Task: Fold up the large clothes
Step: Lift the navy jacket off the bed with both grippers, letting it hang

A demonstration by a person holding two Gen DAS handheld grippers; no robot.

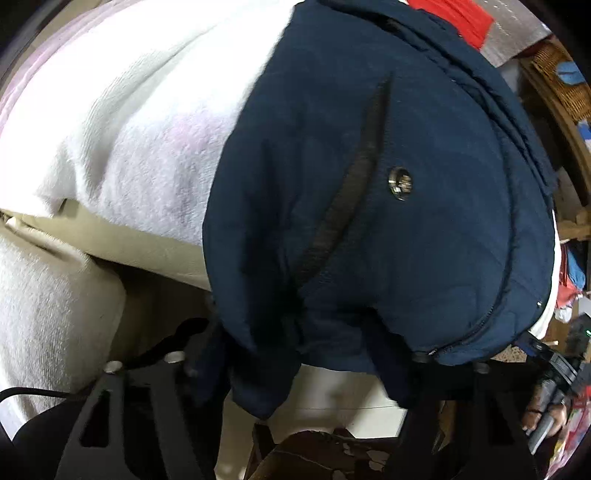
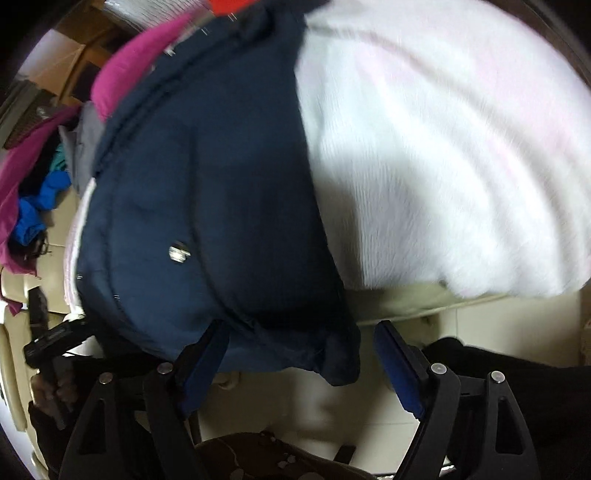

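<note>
A navy padded jacket (image 1: pixel 388 221) with a metal snap and a dark pocket slit lies on a white fluffy blanket (image 1: pixel 129 122), its lower edge hanging over the front. My left gripper (image 1: pixel 299 369) is open, its fingers spread wide, and the jacket's hem droops over both of them. In the right wrist view the same jacket (image 2: pixel 207 229) fills the middle. My right gripper (image 2: pixel 299 362) is open. Its blue-padded left finger (image 2: pixel 201 365) touches the hem; the right finger (image 2: pixel 399 369) stands free beside it.
The blanket (image 2: pixel 443 166) covers a cream surface. A magenta garment (image 2: pixel 129 70) and blue clothes (image 2: pixel 33 210) lie at the left. A red cloth (image 1: pixel 458 18) and a wicker basket (image 1: pixel 561 74) sit at the far right. A brown patterned object (image 1: pixel 325 458) and pale floor are below.
</note>
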